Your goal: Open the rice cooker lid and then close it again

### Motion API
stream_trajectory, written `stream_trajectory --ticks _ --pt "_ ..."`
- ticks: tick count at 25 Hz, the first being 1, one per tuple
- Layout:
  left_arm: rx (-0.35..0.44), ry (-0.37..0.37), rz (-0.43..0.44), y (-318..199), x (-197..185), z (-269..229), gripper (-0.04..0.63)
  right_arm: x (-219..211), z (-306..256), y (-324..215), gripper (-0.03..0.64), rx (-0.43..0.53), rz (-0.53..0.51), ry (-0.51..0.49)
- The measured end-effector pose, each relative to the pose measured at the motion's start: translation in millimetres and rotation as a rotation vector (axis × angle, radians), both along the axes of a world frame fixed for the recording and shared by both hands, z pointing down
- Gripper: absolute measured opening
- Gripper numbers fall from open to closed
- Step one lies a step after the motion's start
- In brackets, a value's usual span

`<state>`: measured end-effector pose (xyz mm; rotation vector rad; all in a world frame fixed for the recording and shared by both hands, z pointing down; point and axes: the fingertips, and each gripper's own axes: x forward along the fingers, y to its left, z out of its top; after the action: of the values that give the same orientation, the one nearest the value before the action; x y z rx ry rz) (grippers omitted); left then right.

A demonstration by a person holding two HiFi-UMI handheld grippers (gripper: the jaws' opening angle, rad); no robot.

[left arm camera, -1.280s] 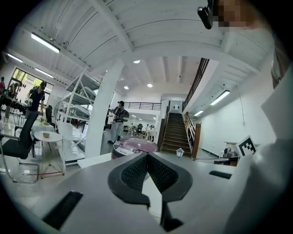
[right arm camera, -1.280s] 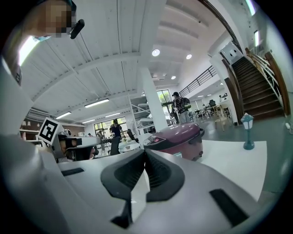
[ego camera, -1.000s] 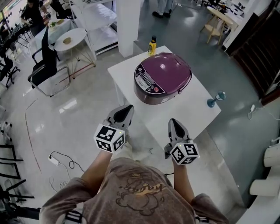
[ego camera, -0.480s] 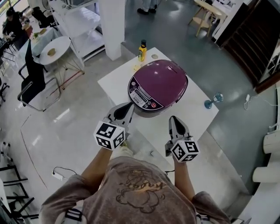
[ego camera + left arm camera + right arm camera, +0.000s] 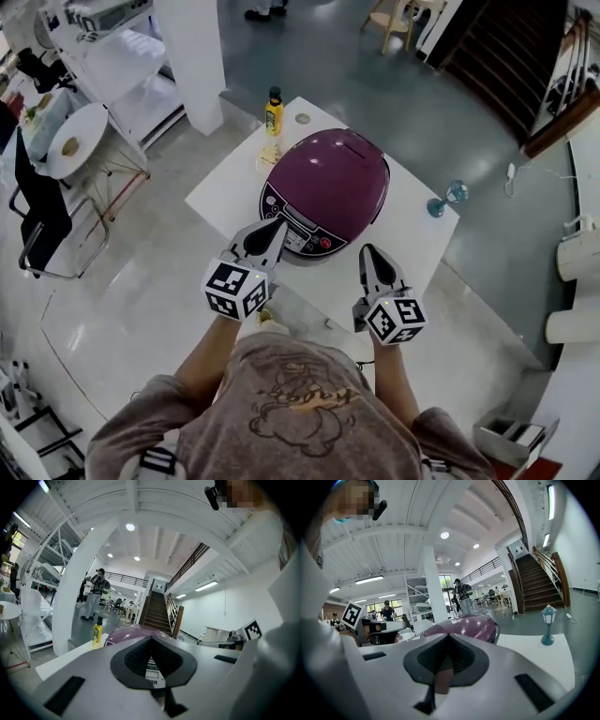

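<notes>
As the left gripper (image 5: 151,638), I hold my jaws closed, tip against tip, with nothing between the pads. The purple rice cooker (image 5: 123,632) rises just beyond my tips, slightly to their left. Its control panel (image 5: 151,667) shows through the opening below the tips. Left of my jaws, a yellow bottle (image 5: 97,633) stands upright on the white table (image 5: 61,657). A staircase (image 5: 157,613) lies far ahead, above my tips.

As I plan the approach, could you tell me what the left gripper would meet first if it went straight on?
Probably the rice cooker, at its front control panel; the left gripper points right at it.
</notes>
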<state>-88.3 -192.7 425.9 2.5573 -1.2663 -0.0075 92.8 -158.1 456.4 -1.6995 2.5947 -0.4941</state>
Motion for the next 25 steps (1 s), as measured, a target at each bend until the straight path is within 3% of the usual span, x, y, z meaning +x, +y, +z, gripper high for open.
stream_trajectory --ticks 11,17,25 --pt "-0.033 -0.025 0.072 -35.2 15.3 15.4 0.021 5.2 -5.8 -20.1 0.002 0.009 0.051 0.008" --pt "-0.045 -0.059 0.06 -46.2 21.3 18.0 0.021 3.9 -7.5 -42.9 0.002 0.017 -0.007 0.019" --pt "-0.119 -0.155 0.075 -49.3 23.9 33.8 0.021 -3.2 2.0 -61.1 0.002 0.001 -0.097 0.031"
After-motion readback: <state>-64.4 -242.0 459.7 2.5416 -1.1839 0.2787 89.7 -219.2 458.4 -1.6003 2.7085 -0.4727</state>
